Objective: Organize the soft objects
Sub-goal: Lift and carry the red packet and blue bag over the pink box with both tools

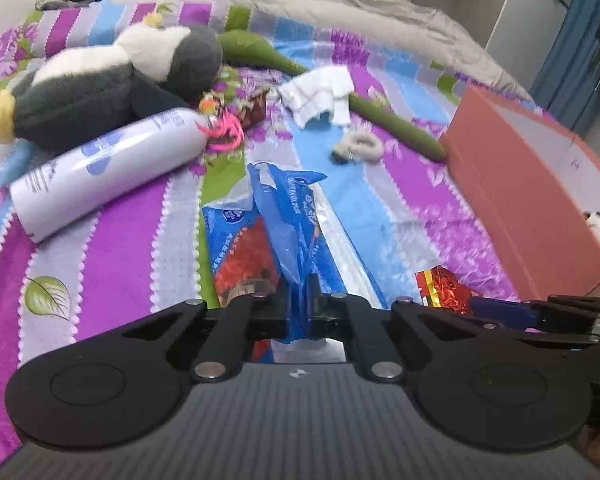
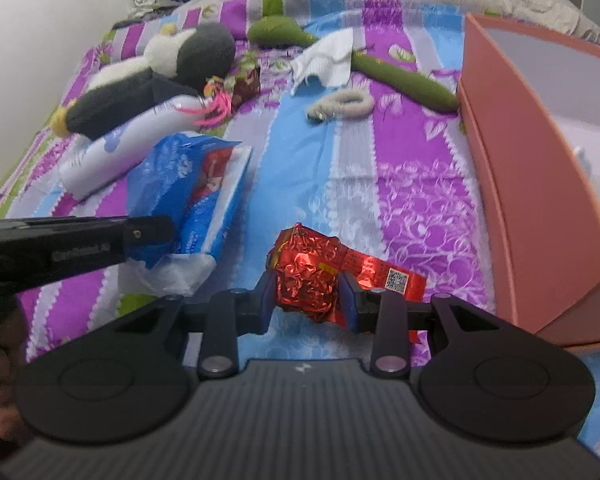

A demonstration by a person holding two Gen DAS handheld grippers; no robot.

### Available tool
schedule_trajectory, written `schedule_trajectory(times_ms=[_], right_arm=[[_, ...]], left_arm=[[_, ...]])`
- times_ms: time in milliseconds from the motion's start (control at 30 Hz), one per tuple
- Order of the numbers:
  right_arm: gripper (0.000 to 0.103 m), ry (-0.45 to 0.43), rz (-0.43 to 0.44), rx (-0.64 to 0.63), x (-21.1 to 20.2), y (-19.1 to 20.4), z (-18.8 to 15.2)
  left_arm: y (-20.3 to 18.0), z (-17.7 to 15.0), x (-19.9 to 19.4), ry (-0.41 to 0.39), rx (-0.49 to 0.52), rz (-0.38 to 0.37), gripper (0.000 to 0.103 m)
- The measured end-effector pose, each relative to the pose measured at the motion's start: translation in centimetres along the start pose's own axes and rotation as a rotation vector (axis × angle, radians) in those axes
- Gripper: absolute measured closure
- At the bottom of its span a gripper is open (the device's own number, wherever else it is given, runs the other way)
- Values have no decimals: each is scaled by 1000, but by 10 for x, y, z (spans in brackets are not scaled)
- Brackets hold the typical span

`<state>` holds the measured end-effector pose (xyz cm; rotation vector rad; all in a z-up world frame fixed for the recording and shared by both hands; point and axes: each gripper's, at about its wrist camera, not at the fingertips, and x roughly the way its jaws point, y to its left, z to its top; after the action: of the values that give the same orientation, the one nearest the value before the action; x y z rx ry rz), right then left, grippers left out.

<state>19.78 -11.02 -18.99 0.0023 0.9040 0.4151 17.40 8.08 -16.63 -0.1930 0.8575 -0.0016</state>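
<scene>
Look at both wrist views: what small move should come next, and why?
Probably lift the right gripper and carry its red foil packet toward the open pink box on its right. Its pads already press the packet from both sides, and the left gripper is shut on the blue tissue pack's wrapper, so both grips look ready.

The bedspread (image 1: 132, 216) carries stripes of purple, sky blue, grey and green with white zigzag edging and leaf and flower prints. The plush penguin (image 1: 112, 84) is dark grey and white with yellow tips; the bottle (image 1: 104, 168) is white with blue print; the tissue pack (image 1: 268, 232) is blue with a red panel; the foil wrapper (image 2: 312, 276) is shiny red. The box (image 2: 540, 184) is salmon pink, the long plush (image 1: 384, 116) is olive green, and the cloth (image 1: 320, 94) is white.
</scene>
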Motion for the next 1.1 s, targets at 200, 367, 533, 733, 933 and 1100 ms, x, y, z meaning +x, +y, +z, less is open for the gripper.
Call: schedule_trajectory(times_ms=[200,367,533,733,933,1100], right_arm=[[66,-80,2,2,-31,-1,15],[66,-154,7,3,-59,-1,30],[66,-231,-1,-13,-88,-3,46],[66,-324,-15,-25,-125,-9,60],[66,-394,-39,-35,-156,-22,71],[66,-425,-72,-31,-171,-41,79]], left_arm=[[-7,19,-38,-45,-1,-31,96],[-18,36,-66,-82,13,-47,96],[-30,53,-92,-125,17,-72,96],[-54,71,-118,-175,40,-106,96],[-85,87,-129,-200,63,-140,96],[-117,99,-125,-203,87,-181,95]])
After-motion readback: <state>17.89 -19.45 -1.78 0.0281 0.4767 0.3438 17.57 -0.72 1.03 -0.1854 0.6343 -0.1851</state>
